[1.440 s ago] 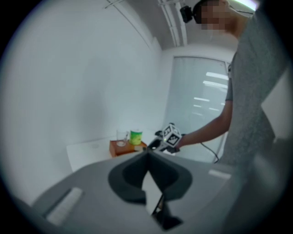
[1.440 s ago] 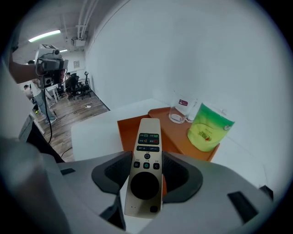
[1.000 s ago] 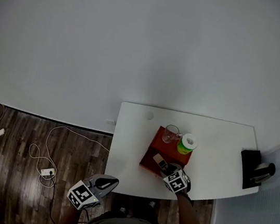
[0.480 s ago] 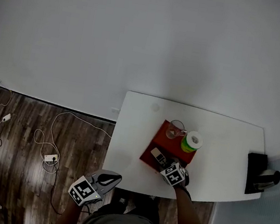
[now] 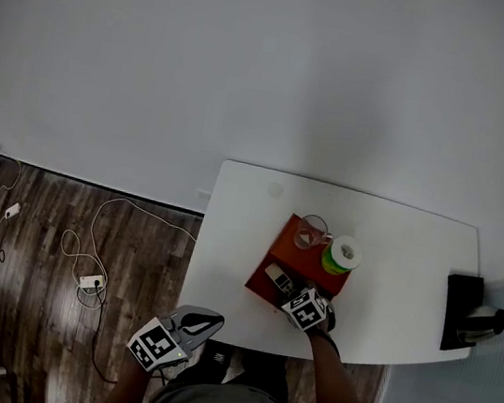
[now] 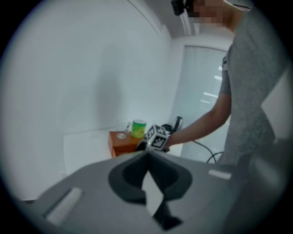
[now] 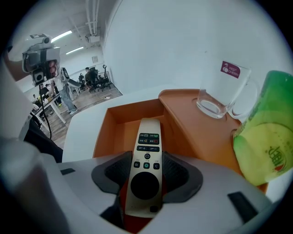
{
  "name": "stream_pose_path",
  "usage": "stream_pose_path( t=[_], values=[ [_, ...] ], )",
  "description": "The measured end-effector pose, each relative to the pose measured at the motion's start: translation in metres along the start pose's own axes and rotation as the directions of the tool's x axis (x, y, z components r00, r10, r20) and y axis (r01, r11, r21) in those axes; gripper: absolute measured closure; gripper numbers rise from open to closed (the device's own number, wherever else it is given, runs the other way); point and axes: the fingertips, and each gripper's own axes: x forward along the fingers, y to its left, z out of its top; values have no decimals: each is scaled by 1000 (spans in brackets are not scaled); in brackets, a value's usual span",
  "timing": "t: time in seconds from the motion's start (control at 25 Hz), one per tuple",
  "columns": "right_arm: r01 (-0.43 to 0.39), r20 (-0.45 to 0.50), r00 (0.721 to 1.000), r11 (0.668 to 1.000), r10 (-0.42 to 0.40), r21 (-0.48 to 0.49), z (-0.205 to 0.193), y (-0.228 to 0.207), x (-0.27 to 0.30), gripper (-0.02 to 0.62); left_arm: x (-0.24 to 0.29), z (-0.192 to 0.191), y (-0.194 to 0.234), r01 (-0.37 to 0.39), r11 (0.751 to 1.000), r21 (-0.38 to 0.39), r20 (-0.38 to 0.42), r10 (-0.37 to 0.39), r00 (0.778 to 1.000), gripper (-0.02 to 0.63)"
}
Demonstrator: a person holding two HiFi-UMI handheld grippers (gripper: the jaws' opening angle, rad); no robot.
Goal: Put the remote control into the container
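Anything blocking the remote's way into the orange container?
Nothing visible. The right hand-held gripper holds the remote control over the container's open, empty compartment; the glass mug and green cup stand on its raised part to the right, off that path.

White table (image 5: 230,249) bears orange container (image 5: 279,248), perhaps dark device (image 5: 461,310).

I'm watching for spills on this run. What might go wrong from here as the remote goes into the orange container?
The glass mug and green cup stand on the raised part of the container, close beside the right hand-held gripper; a sideways swing might knock them. The remote control is gripped toward its rear end, so released now it may land tilted against a wall.
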Motion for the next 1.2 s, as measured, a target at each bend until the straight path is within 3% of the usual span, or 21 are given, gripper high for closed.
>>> stream_pose_path(
  t=[0.52,0.88,1.2],
  values=[
    [-18,-86,996,1000,18,8,-9,1,10,380,2,-5,2,25,1000,-5,-6,-25,1000,606],
    [-46,-67,997,998,48,33,-5,5,8,370,-3,-4,3,32,999,4,2,-32,999,606],
    [5,-20,1000,999,-4,39,4,7,-12,367,-3,5,1,61,997,41,16,-61,998,607]
  ],
)
